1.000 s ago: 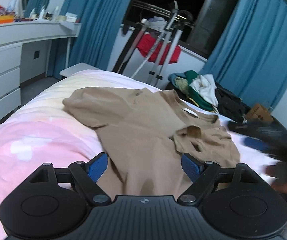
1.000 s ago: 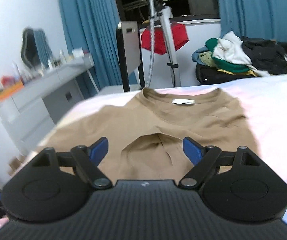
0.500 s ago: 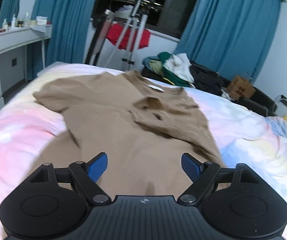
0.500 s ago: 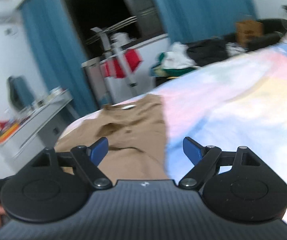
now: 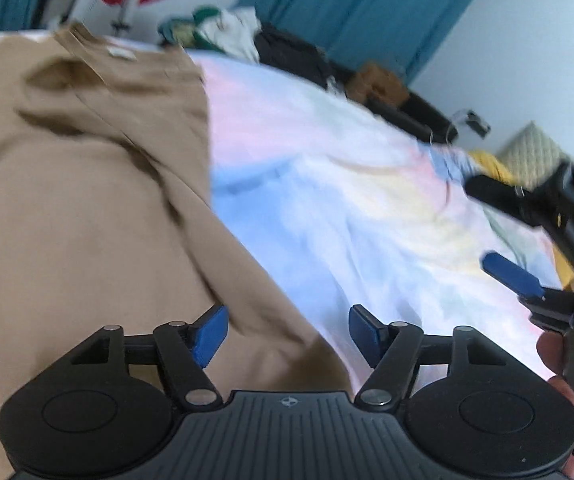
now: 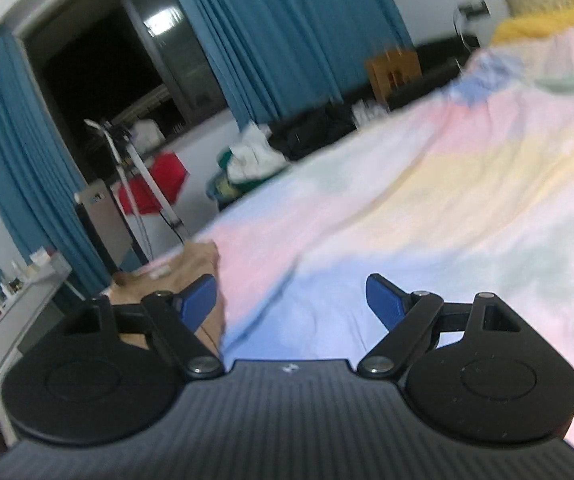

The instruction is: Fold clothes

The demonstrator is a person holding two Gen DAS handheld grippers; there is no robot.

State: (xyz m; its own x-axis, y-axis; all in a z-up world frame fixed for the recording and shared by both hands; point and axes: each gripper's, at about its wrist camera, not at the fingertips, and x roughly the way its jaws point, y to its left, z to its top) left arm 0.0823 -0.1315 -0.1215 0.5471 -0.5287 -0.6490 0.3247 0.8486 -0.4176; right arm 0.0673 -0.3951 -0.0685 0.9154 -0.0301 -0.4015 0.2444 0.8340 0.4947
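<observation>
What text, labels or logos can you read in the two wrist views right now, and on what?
No readable text in either view.
White neck tag inside the collar of the tan cotton T-shirt: blurred, unreadable.
Small round emblem on the left gripper body: a symbol, no letters.
Emblem on the right gripper body: too small to read.
Brown cardboard box beyond the bed: marks smeared by blur.

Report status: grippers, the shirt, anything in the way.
Left gripper open, empty, over the tan cotton T-shirt's right edge. Right gripper open, empty, over the pastel tie-dye bedsheet. Shirt flat, unfolded. Nothing in the way.
</observation>
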